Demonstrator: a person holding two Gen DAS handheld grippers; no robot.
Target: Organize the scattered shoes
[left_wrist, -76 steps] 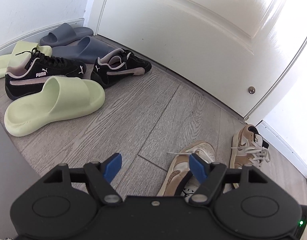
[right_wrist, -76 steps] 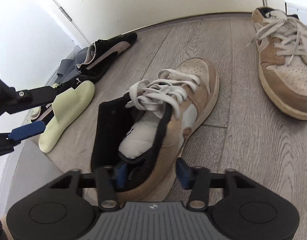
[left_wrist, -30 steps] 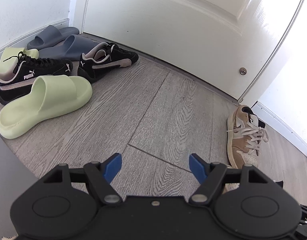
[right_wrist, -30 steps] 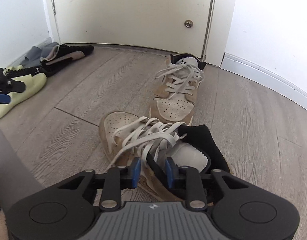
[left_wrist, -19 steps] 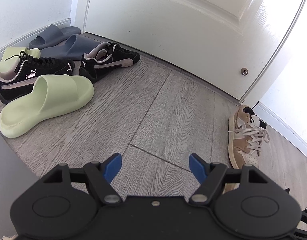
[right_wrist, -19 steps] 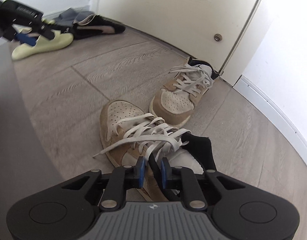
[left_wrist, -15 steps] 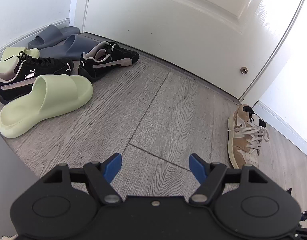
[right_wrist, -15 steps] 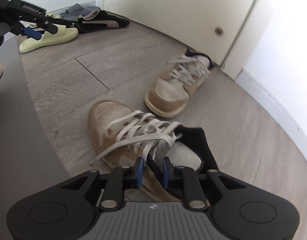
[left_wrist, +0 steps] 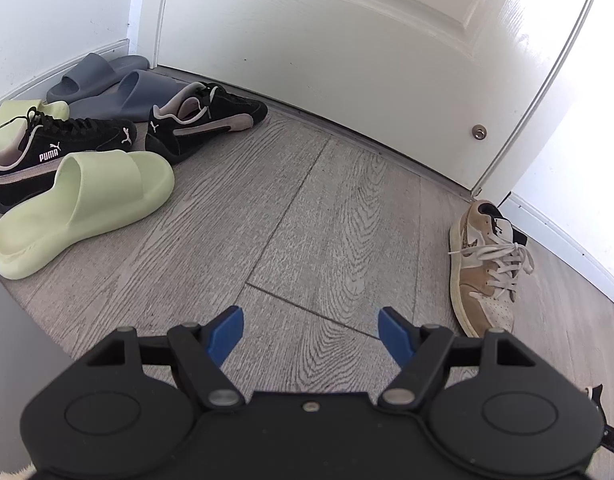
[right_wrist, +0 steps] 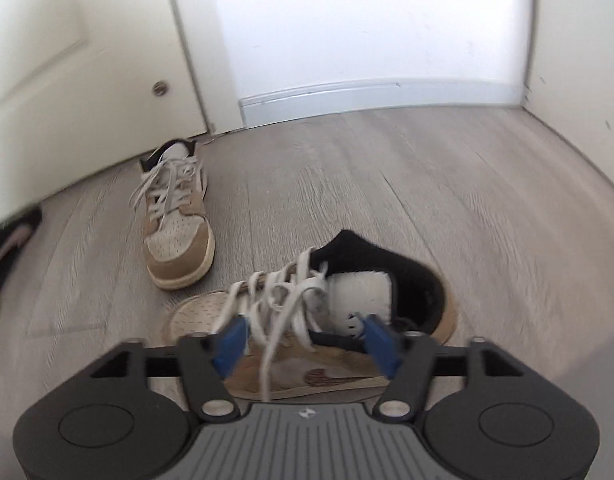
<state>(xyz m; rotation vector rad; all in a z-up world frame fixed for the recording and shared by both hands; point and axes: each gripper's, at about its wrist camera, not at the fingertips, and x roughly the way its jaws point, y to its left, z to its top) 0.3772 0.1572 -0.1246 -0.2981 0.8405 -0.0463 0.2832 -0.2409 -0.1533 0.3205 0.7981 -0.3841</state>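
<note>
Two tan sneakers fill my right wrist view: the near tan sneaker [right_wrist: 307,320] at lower centre, lying across the frame, and the far tan sneaker [right_wrist: 177,220] at centre left, toe toward me, below the white door [right_wrist: 87,80]. My right gripper [right_wrist: 305,340] is spread wide, blue pads on either side of the near sneaker's laces, gripping nothing. My left gripper [left_wrist: 311,334] is likewise spread above bare floor [left_wrist: 307,208]. Upper left of its view: black sneakers [left_wrist: 203,124], green slide [left_wrist: 83,208], grey slides [left_wrist: 115,88].
</note>
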